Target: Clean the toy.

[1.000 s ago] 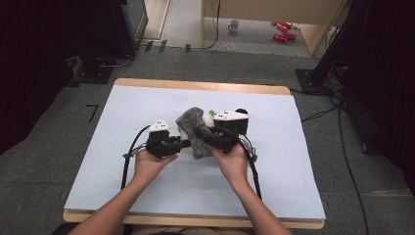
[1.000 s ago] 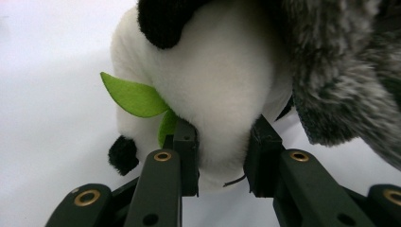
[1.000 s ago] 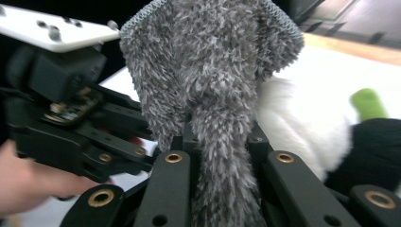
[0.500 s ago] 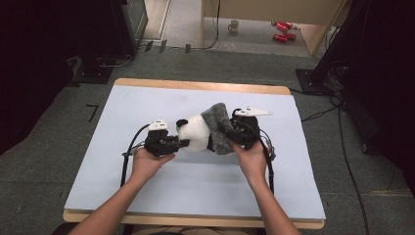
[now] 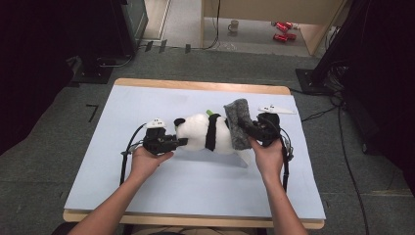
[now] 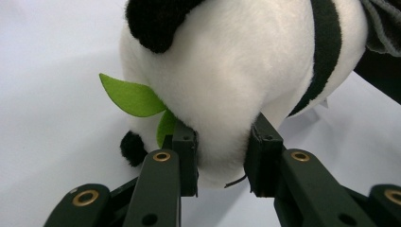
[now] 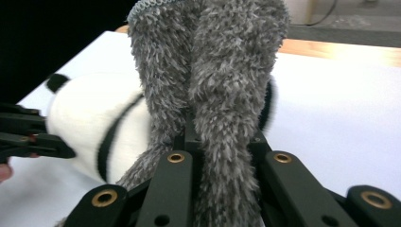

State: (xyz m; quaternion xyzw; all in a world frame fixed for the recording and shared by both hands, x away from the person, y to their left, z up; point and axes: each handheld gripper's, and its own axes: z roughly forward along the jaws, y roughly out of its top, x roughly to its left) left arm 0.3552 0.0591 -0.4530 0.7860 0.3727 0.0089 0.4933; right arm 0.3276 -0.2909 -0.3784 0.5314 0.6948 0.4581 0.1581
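A black-and-white plush panda (image 5: 203, 133) lies on its side on the white table cover (image 5: 122, 112), a green felt leaf (image 6: 135, 97) near its head. My left gripper (image 5: 180, 142) is shut on the panda's head (image 6: 222, 132), both pads pressed into the white fur. A fuzzy grey cloth (image 5: 238, 122) is bunched at the panda's right end, only partly over the body. My right gripper (image 5: 248, 128) is shut on the grey cloth (image 7: 222, 94), which rises in folds between its jaws. The panda's body (image 7: 90, 127) shows behind the cloth there.
A wooden table edge (image 5: 195, 85) runs along the far side. A mug (image 5: 234, 25) and red cans (image 5: 281, 30) lie on the floor beyond. Dark equipment stands (image 5: 98, 58) flank the table. Bare cover lies in front of the hands.
The right gripper has pulled the grey cloth to the right off the panda, uncovering its white body. The left gripper has kept its place and grip.
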